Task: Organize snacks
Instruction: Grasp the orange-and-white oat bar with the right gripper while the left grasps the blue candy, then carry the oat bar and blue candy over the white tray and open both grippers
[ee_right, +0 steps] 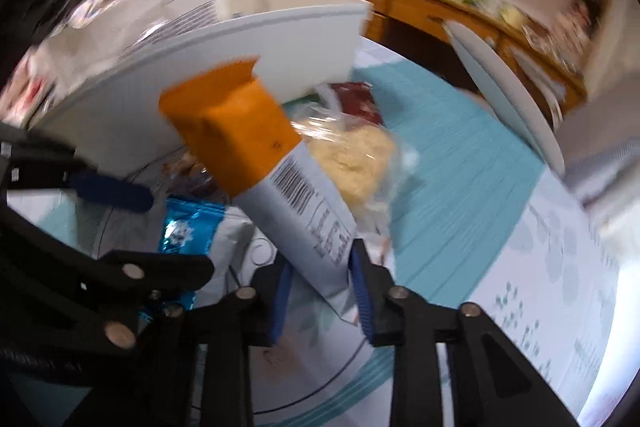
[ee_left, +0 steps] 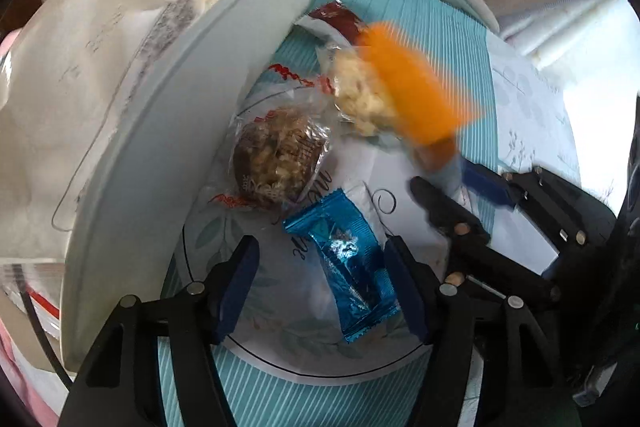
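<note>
My right gripper [ee_right: 320, 279] is shut on an orange-and-white snack bar [ee_right: 256, 147], held tilted above the table; it shows blurred in the left wrist view [ee_left: 412, 87]. My left gripper [ee_left: 320, 267] is open, its fingers on either side of a blue foil snack [ee_left: 348, 267], not touching it. A brown nut snack in clear wrap [ee_left: 276, 155], a pale crumbly snack in clear wrap [ee_left: 364, 95] and a dark red packet [ee_left: 340, 19] lie on the patterned mat [ee_left: 280, 355]. A white bin [ee_left: 192, 99] stands to the left.
The bin [ee_right: 240, 39] holds white paper bags [ee_left: 80, 27]. A teal striped cloth [ee_right: 460, 167] covers the table. A pale oval lid [ee_right: 508, 87] leans at the back right. A wooden shelf unit [ee_right: 460, 3] stands behind the table.
</note>
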The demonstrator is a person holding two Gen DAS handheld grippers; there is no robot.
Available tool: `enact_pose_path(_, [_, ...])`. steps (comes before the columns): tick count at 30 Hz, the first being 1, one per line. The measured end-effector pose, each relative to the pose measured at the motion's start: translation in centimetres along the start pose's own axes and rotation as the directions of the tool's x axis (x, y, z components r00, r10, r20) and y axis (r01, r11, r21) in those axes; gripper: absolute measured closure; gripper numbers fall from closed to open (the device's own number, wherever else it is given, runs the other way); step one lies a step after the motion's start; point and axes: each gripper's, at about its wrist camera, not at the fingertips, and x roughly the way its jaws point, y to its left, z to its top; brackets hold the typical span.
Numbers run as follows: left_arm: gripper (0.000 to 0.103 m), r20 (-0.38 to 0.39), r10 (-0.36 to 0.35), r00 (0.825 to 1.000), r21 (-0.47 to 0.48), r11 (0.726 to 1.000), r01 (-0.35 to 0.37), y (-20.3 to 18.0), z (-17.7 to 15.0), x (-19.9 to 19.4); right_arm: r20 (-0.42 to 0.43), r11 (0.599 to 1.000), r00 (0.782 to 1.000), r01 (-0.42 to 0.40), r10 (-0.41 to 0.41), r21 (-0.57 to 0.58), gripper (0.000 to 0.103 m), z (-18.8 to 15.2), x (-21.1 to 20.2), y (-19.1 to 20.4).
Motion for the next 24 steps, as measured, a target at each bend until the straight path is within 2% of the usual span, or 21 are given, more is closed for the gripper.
enact_pose_path(5, [0.039,-0.007,-0.017,1.0,-0.019,1.0,0.017,0.4,0.0,0.2,-0.02,0.98,1.0,0.019,-0.015,0.196,0.084,-0.8,-1.3,-2.1])
enact_pose_path(8, [0.039,-0.002,-0.014,1.0,-0.023,1.0,0.014,0.3,0.1,0.4,-0.036,0.95,0.999,0.035,-0.025,0.31,0.084,-1.7,-2.4,-3.1])
enact_pose_path(14, [0.036,0.016,0.005,1.0,-0.026,1.0,-0.005,-0.3,0.1,1.0,-0.065,0.887,0.998,0.046,-0.019,0.46,0.084,-3.2,-4.7,-4.0])
enact_pose_path(15, [0.038,0.02,0.005,1.0,-0.027,1.0,-0.005,-0.3,0.1,1.0,-0.062,0.879,0.998,0.043,-0.015,0.474,0.084,-3.2,-5.0,-4.0])
enact_pose_path(17, [0.053,0.028,-0.013,1.0,-0.022,1.0,0.014,-0.4,-0.1,0.8,-0.062,0.866,0.998,0.043,-0.014,0.499,0.084,-3.4,-5.8,-4.2])
enact_pose_path(21, [0.058,0.03,-0.032,0.999,-0.032,0.999,0.033,-0.4,0.0,0.7,-0.049,0.837,0.999,0.035,-0.009,0.546,0.084,-3.5,-7.1,-4.7])
enact_pose_path(23, [0.067,0.028,-0.047,0.999,-0.04,0.998,0.048,-0.3,-0.1,0.5,-0.034,0.832,0.999,0.026,-0.008,0.554,0.084,-3.7,-7.8,-4.6])
enact_pose_path(24, [0.067,0.026,-0.045,0.999,-0.041,0.998,0.046,-0.4,-0.2,0.5,-0.036,0.833,0.999,0.031,-0.013,0.553,0.084,-3.6,-8.0,-4.8])
